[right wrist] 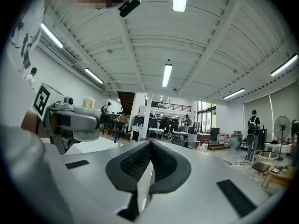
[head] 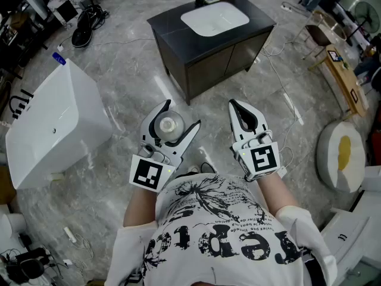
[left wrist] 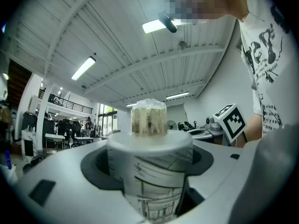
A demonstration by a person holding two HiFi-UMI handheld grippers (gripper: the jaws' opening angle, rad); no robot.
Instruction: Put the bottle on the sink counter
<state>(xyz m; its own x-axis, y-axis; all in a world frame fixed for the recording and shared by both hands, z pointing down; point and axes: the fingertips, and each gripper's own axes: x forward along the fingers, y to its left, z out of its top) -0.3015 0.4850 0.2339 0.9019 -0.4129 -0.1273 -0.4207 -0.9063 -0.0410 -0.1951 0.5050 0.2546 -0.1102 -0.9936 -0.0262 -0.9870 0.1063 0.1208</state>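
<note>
- The bottle (left wrist: 149, 169) stands upright, cap on top, between the jaws of the left gripper (head: 180, 115). They are spread wide around its printed body and clamp it, probably to keep it steady while it is carried.
- The right gripper (right wrist: 149, 146) is pinched together on nothing and seems idle beside it.
- The sink counter (head: 178, 34) lies ahead, well apart from both grippers. Its dark top beside the white basin (head: 214, 18) offers a landing spot.

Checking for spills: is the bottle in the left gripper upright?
Upright: the bottle stands cap-up, clamped in the left gripper.
</note>
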